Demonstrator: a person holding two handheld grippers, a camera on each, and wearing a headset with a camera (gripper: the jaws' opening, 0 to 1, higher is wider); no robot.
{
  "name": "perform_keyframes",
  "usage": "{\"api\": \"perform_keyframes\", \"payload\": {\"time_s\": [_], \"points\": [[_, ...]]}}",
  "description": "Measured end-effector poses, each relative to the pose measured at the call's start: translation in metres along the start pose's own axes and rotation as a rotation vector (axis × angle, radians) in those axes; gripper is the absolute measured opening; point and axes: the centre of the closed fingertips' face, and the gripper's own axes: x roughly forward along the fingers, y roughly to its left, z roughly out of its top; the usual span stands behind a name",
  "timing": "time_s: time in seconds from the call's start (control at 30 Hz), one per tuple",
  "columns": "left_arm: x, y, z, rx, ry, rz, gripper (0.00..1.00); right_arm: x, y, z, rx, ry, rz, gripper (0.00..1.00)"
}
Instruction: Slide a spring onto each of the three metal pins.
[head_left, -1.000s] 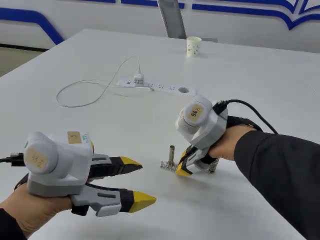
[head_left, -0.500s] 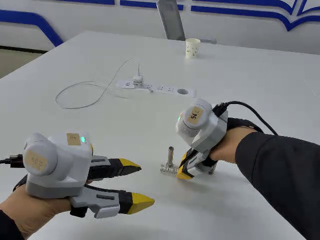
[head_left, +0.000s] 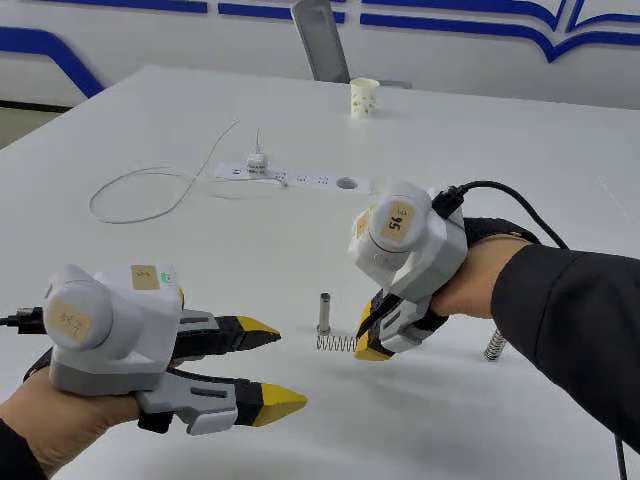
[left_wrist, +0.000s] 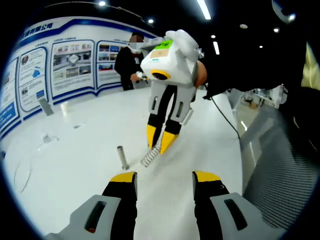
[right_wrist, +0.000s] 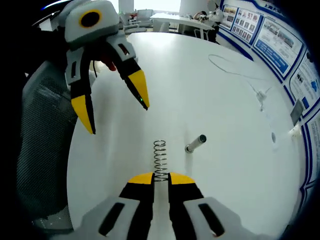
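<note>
Right gripper (head_left: 368, 345): sits just right of centre in the head view, tipped down towards the table (head_left: 180, 280). Its yellow tips are closed on one end of a spring (head_left: 338, 343).
Right gripper, own view: the two jaws (right_wrist: 161, 177) rise from the bottom edge, pressed almost together. The spring (right_wrist: 160, 159) sticks straight out from between them towards the middle of the frame.
Spring: lies low and roughly level over the table, running left from the tips towards the foot of the pin (head_left: 324, 312). It is beside the pin, not threaded on it. Whether its free end touches the pin cannot be told.
Pin: a short metal post standing upright on the table, near the centre of the head view, with nothing on it. In the right gripper view it (right_wrist: 195, 143) appears just right of the spring's free end.
Left gripper (head_left: 280, 365): in the lower left of the head view, held in a hand and pointing right, with its jaws spread wide and nothing between them.
Left gripper, own view: its tips (left_wrist: 164, 176) stand apart along the bottom. Above them are the pin (left_wrist: 121, 157) and the spring (left_wrist: 149, 157), which hangs from the right gripper (left_wrist: 160, 143) (this reaches down from the top centre).
Left gripper seen from the right one: in the upper left of that frame (right_wrist: 117, 115), fingers open, well apart from the spring.
Second spring (head_left: 493, 345): at the right of the head view, tilted on the table just beside the dark sleeve, which partly hides it.
Far table: a white power strip (head_left: 300, 180) in the upper middle, and a paper cup (head_left: 364, 97) near the top edge.
</note>
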Motion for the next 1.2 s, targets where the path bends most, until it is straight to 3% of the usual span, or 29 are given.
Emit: {"api": "perform_keyframes", "payload": {"time_s": [0.47, 0.77, 1.2], "points": [[0.008, -0.006, 0.006, 0.034, 0.0, -0.04, 0.43, -0.025, 0.024, 0.01, -0.049, -0.031, 0.007, 0.12], [0.01, -0.011, 0.011, 0.053, -0.012, -0.064, 0.38, -0.03, 0.04, 0.018, -0.098, -0.042, 0.028, 0.12], [0.01, -0.017, 0.018, 0.069, -0.037, -0.086, 0.25, -0.032, 0.046, 0.028, -0.151, -0.069, 0.038, 0.12]]}}
